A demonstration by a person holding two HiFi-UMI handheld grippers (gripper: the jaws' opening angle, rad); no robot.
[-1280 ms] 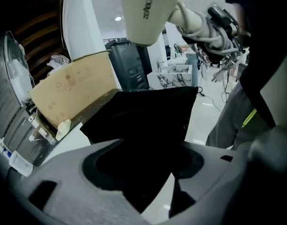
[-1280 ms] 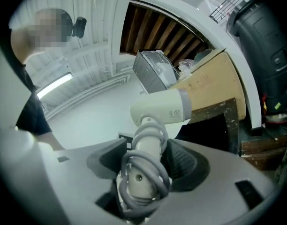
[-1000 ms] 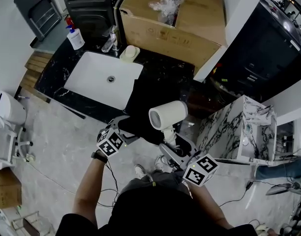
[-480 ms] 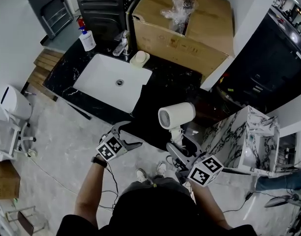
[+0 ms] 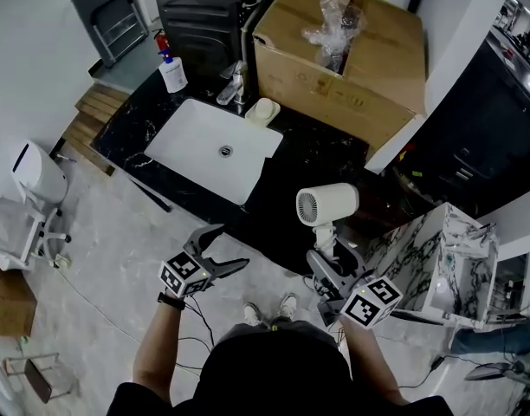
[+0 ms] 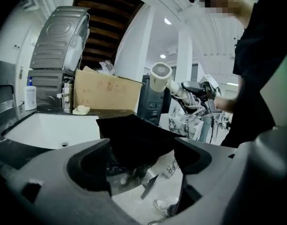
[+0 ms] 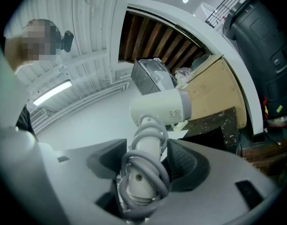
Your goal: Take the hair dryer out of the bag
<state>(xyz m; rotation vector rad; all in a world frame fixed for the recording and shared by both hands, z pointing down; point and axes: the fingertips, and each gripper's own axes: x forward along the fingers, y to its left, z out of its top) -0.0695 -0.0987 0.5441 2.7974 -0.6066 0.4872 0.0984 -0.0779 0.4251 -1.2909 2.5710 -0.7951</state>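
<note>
Sink (image 5: 215, 148), cardboard box (image 5: 334, 85) behind, perhaps soap (image 5: 263, 111) between, bag (image 6: 134, 139) alongside

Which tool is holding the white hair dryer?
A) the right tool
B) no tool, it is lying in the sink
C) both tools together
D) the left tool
A: the right tool is shut on the handle of the hair dryer and holds it up in the air, while the left tool stands open and grips nothing.
</note>
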